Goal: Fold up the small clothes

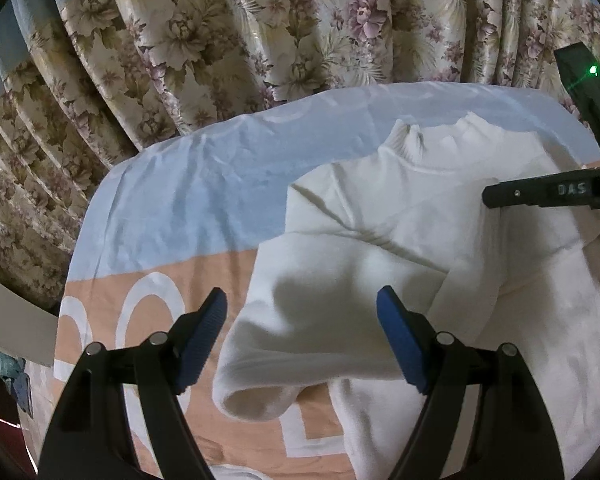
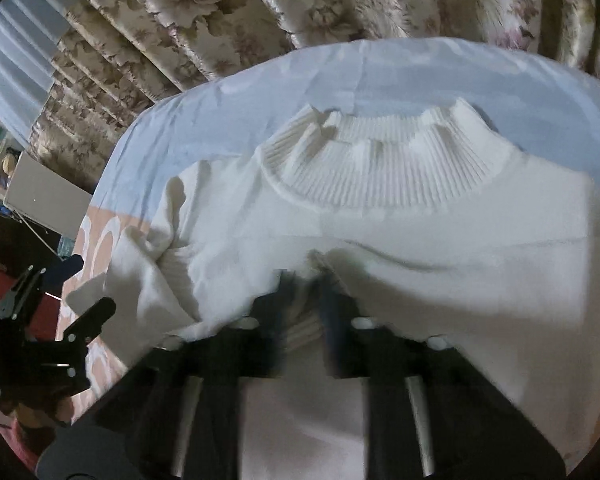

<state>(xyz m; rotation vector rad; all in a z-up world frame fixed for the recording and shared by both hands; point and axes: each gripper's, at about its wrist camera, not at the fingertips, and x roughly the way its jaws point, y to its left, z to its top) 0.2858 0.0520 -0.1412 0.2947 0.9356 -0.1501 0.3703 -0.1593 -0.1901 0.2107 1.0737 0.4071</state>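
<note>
A small white sweater [image 1: 380,216] with a ribbed turtleneck collar [image 2: 380,160] lies on a bed sheet [image 1: 180,200]. Its left sleeve [image 1: 300,320] is folded across the body, cuff [image 1: 256,396] toward me. My left gripper [image 1: 300,320] is open, its blue pads [image 1: 204,336] on either side of that sleeve and above it. My right gripper [image 2: 306,292] is shut on a ribbed cuff of the sweater [image 2: 304,320] and holds it over the body; it also shows at the right of the left wrist view [image 1: 500,194].
The sheet is light blue at the far side and peach with white shapes [image 1: 152,312] near me. Flowered curtains [image 1: 260,20] hang close behind the bed. A white board [image 2: 40,196] and clutter stand off the bed's left edge.
</note>
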